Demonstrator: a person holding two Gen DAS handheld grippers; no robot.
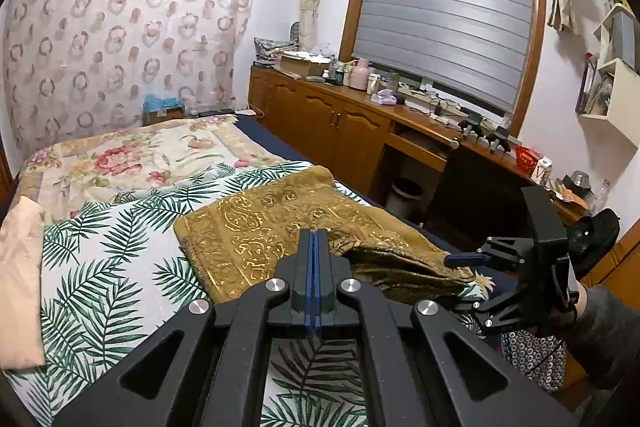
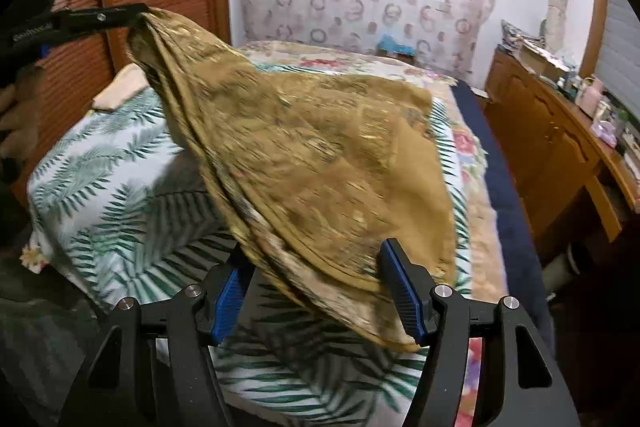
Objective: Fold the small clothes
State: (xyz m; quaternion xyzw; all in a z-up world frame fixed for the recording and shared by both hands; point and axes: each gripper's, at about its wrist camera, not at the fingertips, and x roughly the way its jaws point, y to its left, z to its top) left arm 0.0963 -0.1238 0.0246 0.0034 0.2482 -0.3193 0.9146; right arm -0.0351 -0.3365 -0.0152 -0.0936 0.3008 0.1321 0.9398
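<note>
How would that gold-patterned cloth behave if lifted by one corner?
Probably floppy: the gold-patterned cloth hangs in drooping folds from the left gripper. Likely light, since one pinched corner holds it up. It might slip, lying loose inside the open right gripper.

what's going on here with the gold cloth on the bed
A person with a gripper in each hand is partway through folding a gold patterned cloth on the palm-leaf bedspread. The left gripper is shut on one corner and holds it up, so the cloth drapes from there down to the bed. The right gripper is open, with the cloth's lower edge lying between its fingers, not yet pinched. A peach garment lies nearby.
</note>
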